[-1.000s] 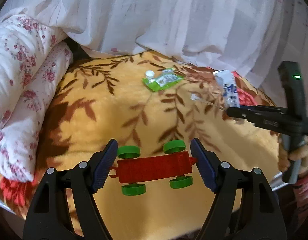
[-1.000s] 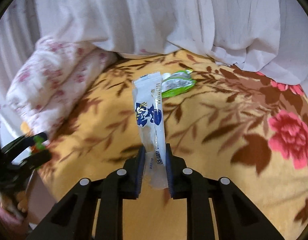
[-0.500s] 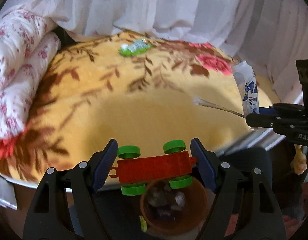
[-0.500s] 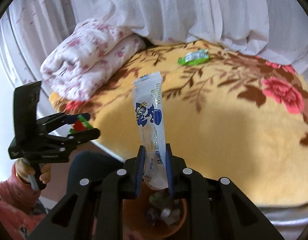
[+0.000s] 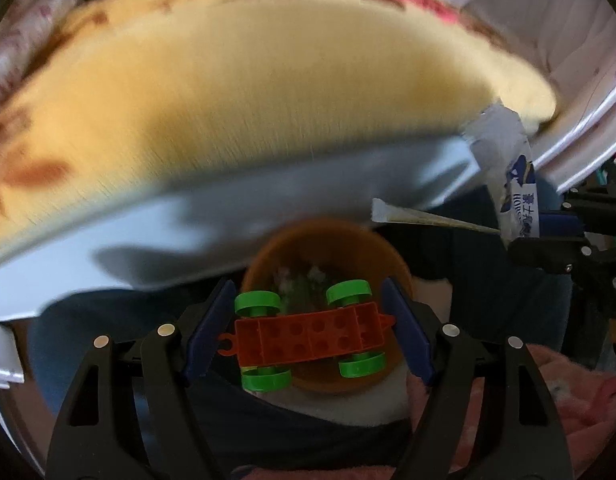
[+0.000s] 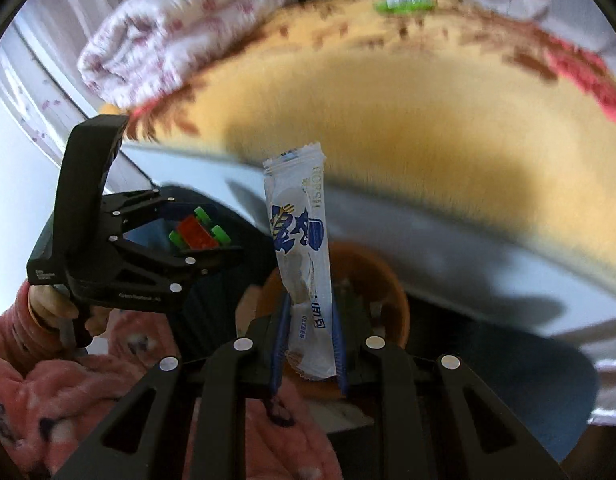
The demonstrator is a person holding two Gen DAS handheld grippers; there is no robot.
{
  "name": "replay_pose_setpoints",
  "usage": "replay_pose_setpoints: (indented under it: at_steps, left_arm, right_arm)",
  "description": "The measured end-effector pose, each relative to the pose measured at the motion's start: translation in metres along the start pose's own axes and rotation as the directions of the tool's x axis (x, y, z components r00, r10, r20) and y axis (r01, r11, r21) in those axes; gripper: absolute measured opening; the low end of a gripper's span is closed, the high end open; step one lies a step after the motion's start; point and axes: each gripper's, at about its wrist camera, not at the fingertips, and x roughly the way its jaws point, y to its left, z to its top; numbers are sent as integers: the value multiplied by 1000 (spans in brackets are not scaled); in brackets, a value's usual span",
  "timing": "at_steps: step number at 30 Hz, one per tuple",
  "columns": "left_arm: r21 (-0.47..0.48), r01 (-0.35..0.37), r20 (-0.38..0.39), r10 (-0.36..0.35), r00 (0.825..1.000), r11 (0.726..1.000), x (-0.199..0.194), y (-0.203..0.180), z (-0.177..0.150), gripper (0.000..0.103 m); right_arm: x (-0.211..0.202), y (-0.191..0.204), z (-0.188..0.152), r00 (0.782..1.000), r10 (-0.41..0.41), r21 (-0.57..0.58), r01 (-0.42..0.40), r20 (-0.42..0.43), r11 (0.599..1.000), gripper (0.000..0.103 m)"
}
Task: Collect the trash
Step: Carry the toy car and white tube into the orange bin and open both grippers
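I am holding the left gripper (image 5: 308,330) clamped on a red toy car (image 5: 310,338) above the orange bin (image 5: 392,264). The right gripper (image 6: 308,354) is pinching a white wrapper (image 6: 302,256) upright over that bin, beside the bed (image 6: 408,120).

Red toy car (image 5: 308,336) with green wheels; white wrapper (image 6: 304,264) with blue print; yellow floral blanket (image 6: 408,112); orange bin (image 5: 392,264).

toy car (image 5: 308,338) above bin (image 5: 326,240), bed (image 5: 268,100) behind
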Motion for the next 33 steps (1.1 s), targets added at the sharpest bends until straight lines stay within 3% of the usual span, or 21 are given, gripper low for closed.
replay_pose_setpoints:
  at_steps: [3,8,10,12,15,17,26,30,33]
  left_arm:
    - [-25,15,-98,-17,995,1000,32,3,-7,73]
    - [-47,-8,-193,-1,981,999,65,8,-16,73]
    - [-64,0,-221,-15,975,998,74,11,-14,73]
    - [-82,0,-250,-21,968,997,82,14,-14,74]
    - [-122,-2,-270,-31,962,993,87,21,-14,80]
    - [-139,-3,-270,-34,962,990,87,24,-14,83]
    - [-138,-12,-266,-25,964,990,86,21,-12,83]
    - [-121,-46,-222,18,975,992,75,19,-8,83]
    - [-84,-105,-148,92,985,991,54,17,0,83]
  right_arm:
    - [23,-8,-8,998,-3,32,5,-59,999,20]
    - [59,-19,-17,990,10,91,3,-139,996,21]
    - [68,-22,-17,988,13,106,4,-156,994,28]
    - [72,-24,-16,987,8,117,11,-160,993,44]
    - [73,-29,-15,988,9,135,12,-157,991,50]
    - [71,-32,-14,989,4,146,18,-151,989,58]
    - [65,-40,-12,990,7,155,15,-140,988,59]
    - [56,-37,-7,994,5,151,12,-114,988,60]
    - [43,-32,-1,997,-6,134,16,-76,991,62]
